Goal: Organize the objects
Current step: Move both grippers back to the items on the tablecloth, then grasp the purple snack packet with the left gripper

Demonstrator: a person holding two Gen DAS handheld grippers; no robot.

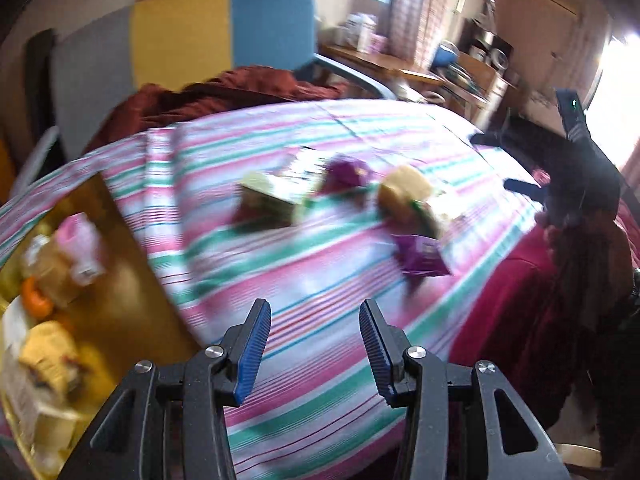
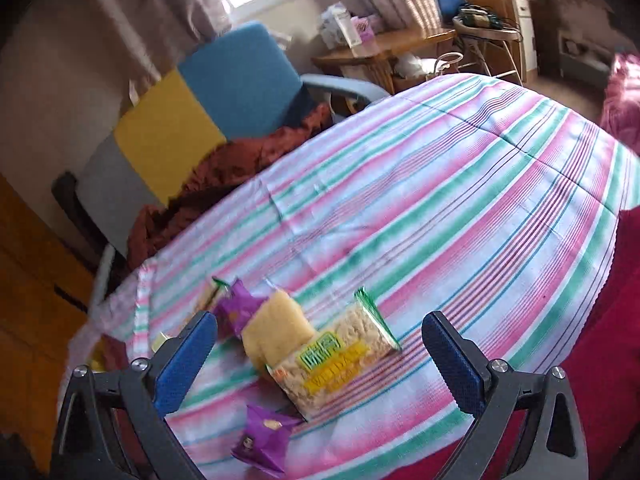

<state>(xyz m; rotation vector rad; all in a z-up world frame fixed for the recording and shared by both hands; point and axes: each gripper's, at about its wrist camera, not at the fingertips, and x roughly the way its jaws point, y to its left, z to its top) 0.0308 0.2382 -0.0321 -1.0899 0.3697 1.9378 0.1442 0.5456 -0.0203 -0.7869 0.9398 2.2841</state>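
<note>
Both claws spread, nothing pinched. Right gripper hovers over the noodle packet, which lies under a yellow sponge-like block; purple wrappers sit at and, all on the striped cloth. Left gripper is well short of the pile. Risks: crinkly film slipping out, block dragged along, near wrapper knocked off the cloth edge. Yellow bin sits left, part full.

green and yellow lettering on noodle packet, blurred, not legible
</note>
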